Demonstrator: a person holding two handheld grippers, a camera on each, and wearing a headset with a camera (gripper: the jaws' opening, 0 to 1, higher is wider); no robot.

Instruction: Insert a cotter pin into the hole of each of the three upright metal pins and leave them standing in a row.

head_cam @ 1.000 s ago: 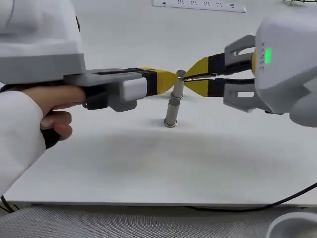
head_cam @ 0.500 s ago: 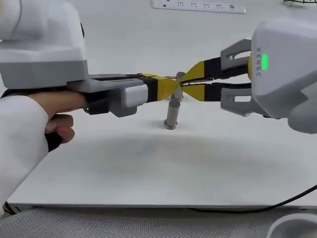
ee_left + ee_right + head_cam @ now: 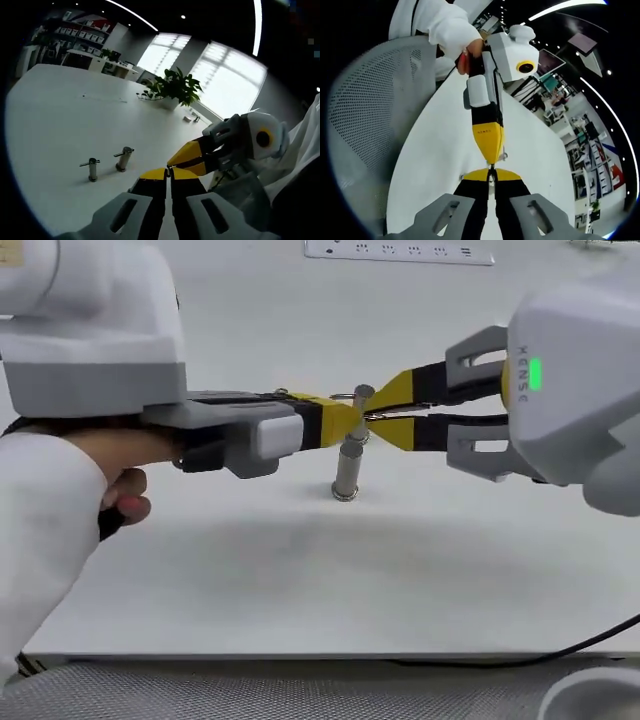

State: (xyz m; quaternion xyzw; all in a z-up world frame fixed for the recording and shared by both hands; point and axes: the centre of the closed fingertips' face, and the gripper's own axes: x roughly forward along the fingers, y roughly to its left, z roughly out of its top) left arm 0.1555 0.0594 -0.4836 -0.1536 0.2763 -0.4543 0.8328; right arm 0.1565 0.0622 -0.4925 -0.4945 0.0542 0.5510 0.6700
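Pin [image 3: 361, 398] betw. left tongs [image 3: 352, 421] & right tongs [image 3: 380, 414] w/ cotter pin [image 3: 398, 411].

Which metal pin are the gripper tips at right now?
The rear pin: the left hand-held gripper and right hand-held gripper meet at it. The front pin stands free.

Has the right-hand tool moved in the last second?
Yes. Against the standing front metal pin, the right tool has edged slightly left.
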